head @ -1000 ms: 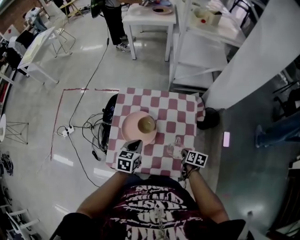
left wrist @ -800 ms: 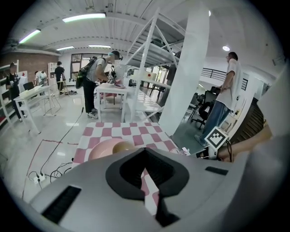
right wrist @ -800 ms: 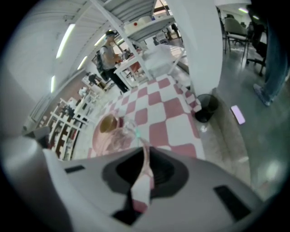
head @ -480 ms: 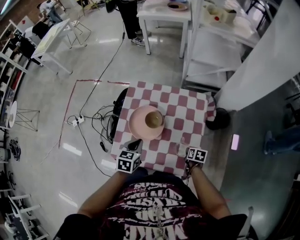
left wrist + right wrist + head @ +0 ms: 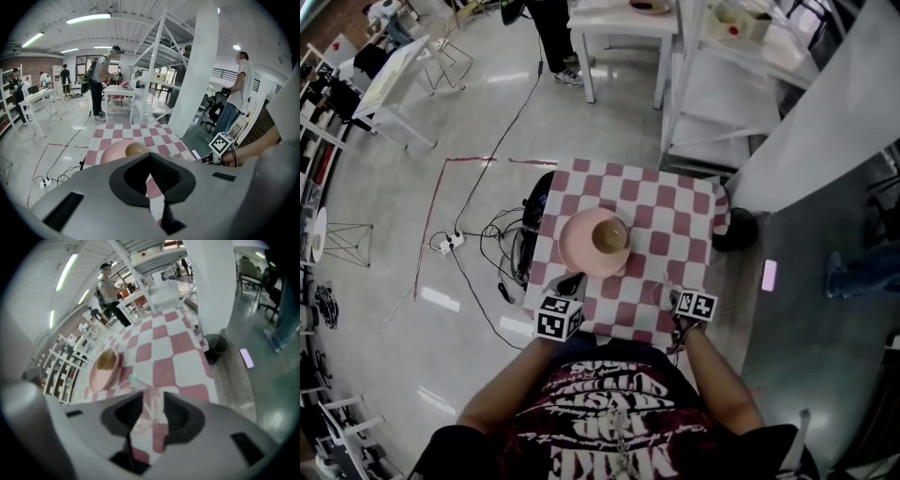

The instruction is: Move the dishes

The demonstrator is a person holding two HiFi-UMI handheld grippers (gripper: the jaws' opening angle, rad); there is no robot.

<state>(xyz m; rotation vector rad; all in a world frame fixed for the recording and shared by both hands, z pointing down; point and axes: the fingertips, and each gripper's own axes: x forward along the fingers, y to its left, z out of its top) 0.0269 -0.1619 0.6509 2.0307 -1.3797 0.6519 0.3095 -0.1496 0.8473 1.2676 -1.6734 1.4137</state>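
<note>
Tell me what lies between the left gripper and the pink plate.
Only bare checkered tablecloth: in the head view, the shut left gripper sits just short of the pink plate, nothing between.

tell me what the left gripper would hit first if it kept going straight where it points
Most likely the checked tablecloth: it shows between the shut jaws of the left gripper, which aims downward. The pink plate with its bowl lies just beyond, so depth leaves some doubt.
</note>
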